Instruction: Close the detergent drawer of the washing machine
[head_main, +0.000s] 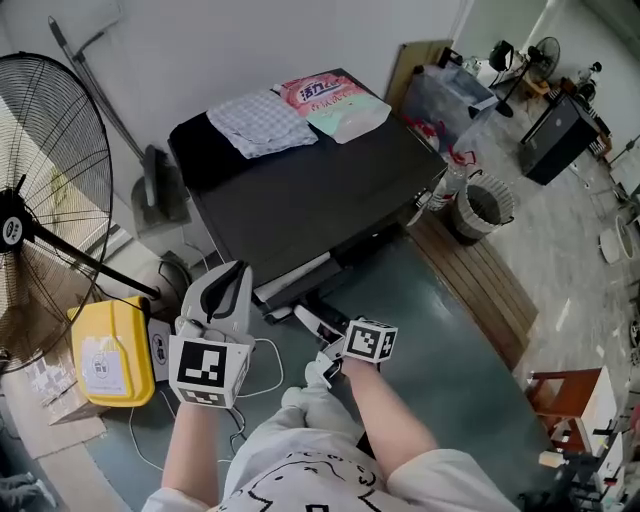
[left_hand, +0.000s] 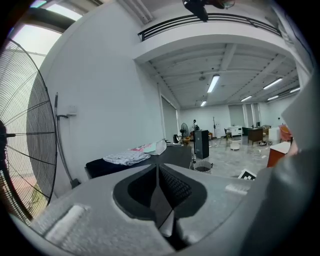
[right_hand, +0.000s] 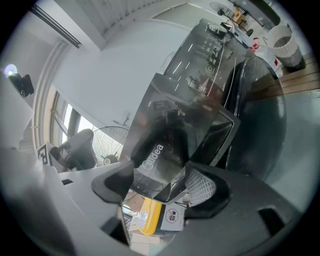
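Detergent drawer (head_main: 312, 322) | pulled out at near left of washing machine (head_main: 310, 190), not yet closed | right gripper (right_hand: 160, 184) jaws set on its front panel | left gripper (left_hand: 160, 200) jaws together, empty, raised left | push-in remains

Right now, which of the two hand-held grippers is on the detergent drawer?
The right hand-held gripper: the detergent drawer sits between its jaws. The left hand-held gripper is shut on nothing.
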